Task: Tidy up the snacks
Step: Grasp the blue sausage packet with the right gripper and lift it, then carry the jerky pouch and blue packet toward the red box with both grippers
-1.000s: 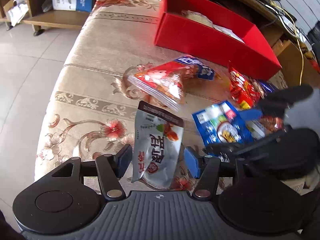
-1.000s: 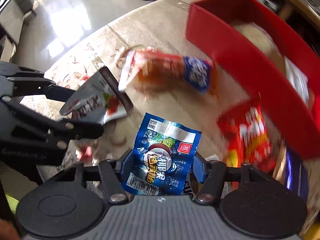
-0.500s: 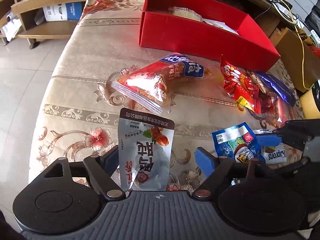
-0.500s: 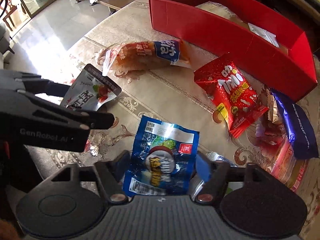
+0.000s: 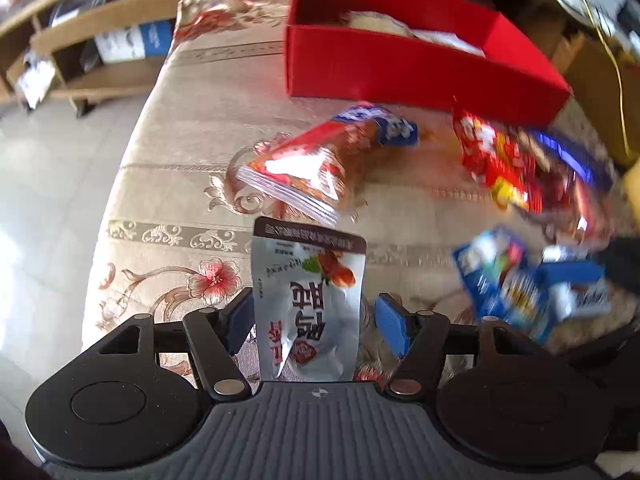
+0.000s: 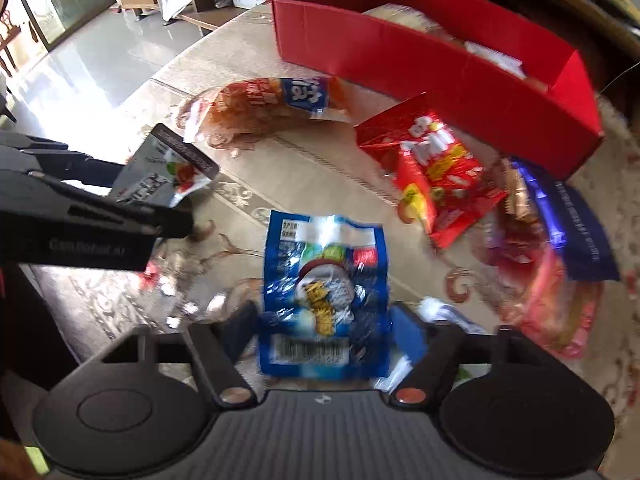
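The long red cardboard box lies ahead of both grippers. The left gripper is closing around an upright silver foil pouch, its long axis pointing boxward; the right gripper is closing around a blue snack packet, similarly aligned.

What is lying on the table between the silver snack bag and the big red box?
A red-and-orange snack bag with a blue end lies between the silver pouch and red box, seen in the left wrist view.

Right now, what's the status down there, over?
Left claw closing around silver pouch. Right claw closing around blue packet. Red box ahead, loose snacks between.
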